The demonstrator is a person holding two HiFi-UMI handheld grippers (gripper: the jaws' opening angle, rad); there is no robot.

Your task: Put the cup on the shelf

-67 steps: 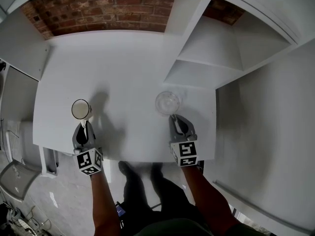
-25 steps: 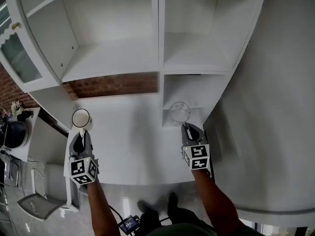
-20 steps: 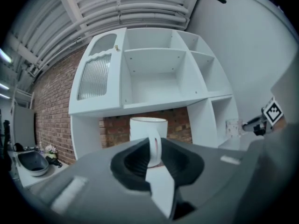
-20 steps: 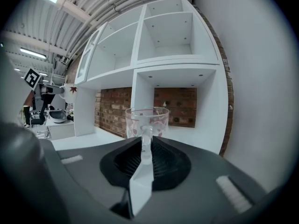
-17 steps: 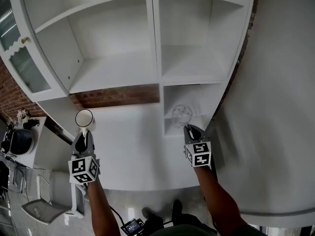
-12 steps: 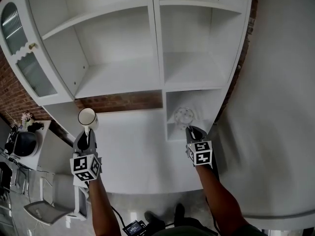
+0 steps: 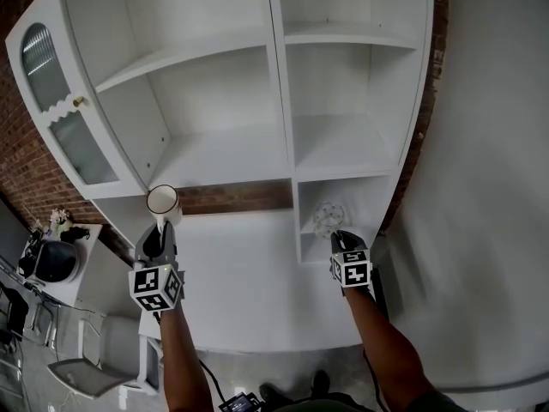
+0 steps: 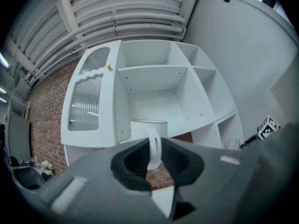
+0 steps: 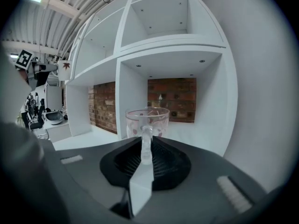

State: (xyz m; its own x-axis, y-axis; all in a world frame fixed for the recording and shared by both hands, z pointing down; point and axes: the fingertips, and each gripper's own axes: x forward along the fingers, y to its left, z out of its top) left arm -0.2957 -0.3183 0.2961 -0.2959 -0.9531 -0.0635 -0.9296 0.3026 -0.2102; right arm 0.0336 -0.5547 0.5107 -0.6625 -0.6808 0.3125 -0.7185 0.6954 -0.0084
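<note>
A white mug [image 7: 163, 202] hangs above the counter's left end, and my left gripper [image 7: 159, 230] is shut on its handle. In the left gripper view the mug [image 8: 148, 127] stands upright in front of the white shelf unit [image 8: 154, 85], its handle pinched between the jaws of my left gripper [image 8: 153, 158]. My right gripper [image 7: 337, 237] is shut on the handle of a clear glass cup [image 7: 328, 217] at the mouth of the low right compartment [image 7: 364, 197]. In the right gripper view the glass cup [image 9: 147, 121] is upright, level with that compartment [image 9: 177, 101].
The white shelf unit [image 7: 283, 101] has several open compartments above a white counter [image 7: 249, 273]. A ribbed glass door [image 7: 64, 118] closes its left side. Brick wall [image 7: 240, 197] shows behind. A white wall [image 7: 489, 187] stands close on the right. A chair [image 7: 86, 374] sits lower left.
Both cups have come up off the counter in the grippers. The view has tilted up onto the shelves, and the glass cup has moved nearer the low right compartment.
</note>
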